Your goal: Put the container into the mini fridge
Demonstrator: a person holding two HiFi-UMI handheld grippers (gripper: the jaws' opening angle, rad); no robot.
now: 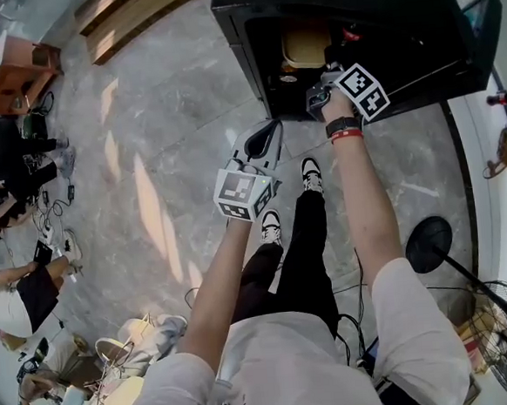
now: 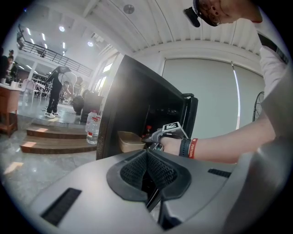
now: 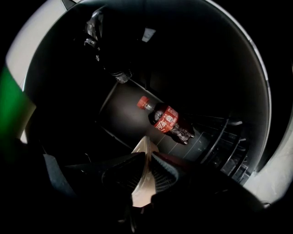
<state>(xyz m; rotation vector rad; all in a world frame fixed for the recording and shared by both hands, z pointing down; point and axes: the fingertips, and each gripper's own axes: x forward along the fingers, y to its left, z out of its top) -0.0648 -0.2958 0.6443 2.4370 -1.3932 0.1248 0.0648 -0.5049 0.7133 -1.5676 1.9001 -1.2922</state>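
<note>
Nearly there — the right tongs (image 1: pixel 318 83) are partly closed, pinching the near rim of the tan container (image 1: pixel 305 45), which is already inside the open mini fridge (image 1: pixel 396 20); a cola bottle (image 3: pixel 167 119) lies on the shelf beyond. Left to do, I'd say: set it down, let go, back out. The container looks level, its far end pointing into the fridge — its long axis seems front-to-back, though I can't be sure. The left tongs (image 1: pixel 270 135) hang closed and empty.

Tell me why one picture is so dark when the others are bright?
Right gripper view: dark because it looks inside the mini fridge; only the cola bottle and the edge of the container catch light. Left gripper view: bright, with glare on the mini fridge's side. Head view: sunny streaks on the floor.
</note>
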